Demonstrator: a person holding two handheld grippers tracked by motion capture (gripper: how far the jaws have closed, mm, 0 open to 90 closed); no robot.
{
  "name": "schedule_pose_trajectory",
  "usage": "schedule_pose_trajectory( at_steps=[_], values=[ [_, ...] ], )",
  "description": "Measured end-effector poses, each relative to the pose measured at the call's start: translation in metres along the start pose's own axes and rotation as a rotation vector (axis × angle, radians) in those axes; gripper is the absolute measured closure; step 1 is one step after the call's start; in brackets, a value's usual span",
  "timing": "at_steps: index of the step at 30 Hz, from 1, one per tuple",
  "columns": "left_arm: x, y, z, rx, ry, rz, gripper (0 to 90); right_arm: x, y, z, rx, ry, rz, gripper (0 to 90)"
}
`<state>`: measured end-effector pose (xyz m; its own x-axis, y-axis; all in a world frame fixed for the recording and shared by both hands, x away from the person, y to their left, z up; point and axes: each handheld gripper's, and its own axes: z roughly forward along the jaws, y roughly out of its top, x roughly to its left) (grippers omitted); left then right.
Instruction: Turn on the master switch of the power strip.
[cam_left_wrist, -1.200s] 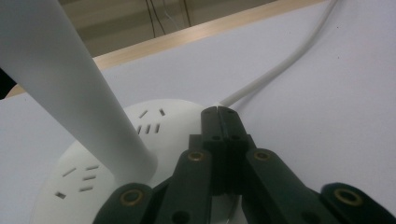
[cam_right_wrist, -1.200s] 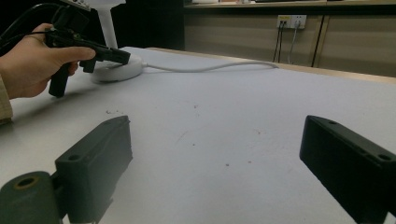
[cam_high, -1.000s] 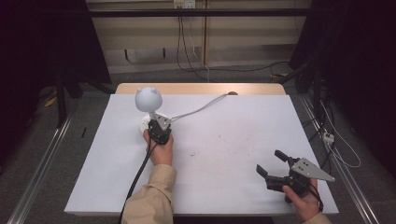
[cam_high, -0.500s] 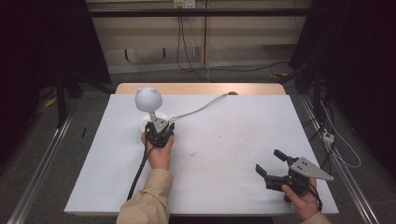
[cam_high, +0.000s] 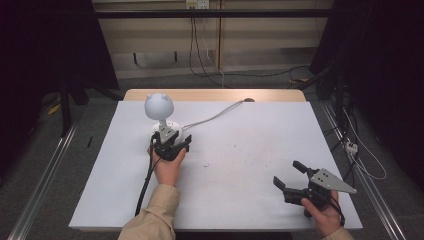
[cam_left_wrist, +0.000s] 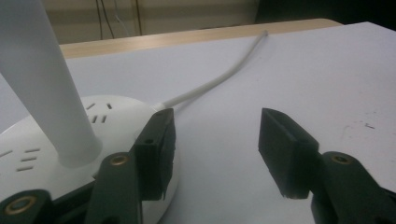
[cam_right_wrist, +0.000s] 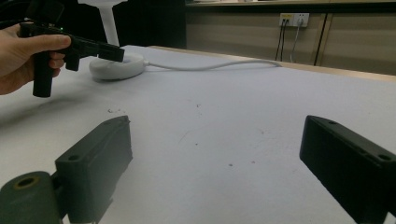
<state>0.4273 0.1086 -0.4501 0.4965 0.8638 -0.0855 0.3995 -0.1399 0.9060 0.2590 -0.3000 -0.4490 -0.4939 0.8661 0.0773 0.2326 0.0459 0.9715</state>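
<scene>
High view: one lamp (cam_high: 160, 112), white, upright, near the far left part of the table (cam_high: 250, 200), round head on top of a straight stem, round base flat on the surface. One white cord (cam_high: 215, 117) running from the base toward the far edge. Left gripper (cam_high: 172, 142) right at the base's near side, jaws spread, pointing away from the person; no clamp on anything visible. Right gripper (cam_high: 290, 175) near the near right corner, well apart from the lamp, jaws spread and holding nothing. Clearly the nearer of the two: the left.

Left gripper view: lamp base (cam_left_wrist: 56, 140) low at left, stem (cam_left_wrist: 42, 84) rising tilted in this view. One jaw over the base's rim, seemingly touching or just above it; the other out over bare table to the right. Base therefore off to one side of the gap rather than centred, stem outside the jaws. Cord trailing off toward the far edge.

Right gripper view: own two jaws released, wide apart, bare table between. Farther off at upper left, the left hand (cam_right_wrist: 23, 51) with its gripper beside the lamp base.

Count: one lamp, one cord, two grippers.
</scene>
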Motion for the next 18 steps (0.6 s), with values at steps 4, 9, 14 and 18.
schedule_pose_trajectory(
  at_steps=[4, 9, 14, 18],
  values=[
    [0.001, 0.0, -0.006, 0.012, -0.023, -0.003, 38.4, 0.001, 0.001, 0.0, -0.004, -0.001, -0.004, 8.8],
    [0.002, -0.001, -0.014, 0.01, -0.051, -0.017, 30.1, 0.001, 0.0, 0.001, 0.003, 0.003, -0.007, 8.9],
    [0.003, -0.002, -0.02, 0.006, -0.076, -0.011, 21.7, 0.001, 0.0, 0.001, 0.003, -0.001, -0.007, 8.8],
    [0.003, -0.002, -0.025, -0.005, -0.097, -0.007, 18.6, 0.001, 0.0, 0.001, 0.004, -0.001, -0.007, 8.8]
  ],
)
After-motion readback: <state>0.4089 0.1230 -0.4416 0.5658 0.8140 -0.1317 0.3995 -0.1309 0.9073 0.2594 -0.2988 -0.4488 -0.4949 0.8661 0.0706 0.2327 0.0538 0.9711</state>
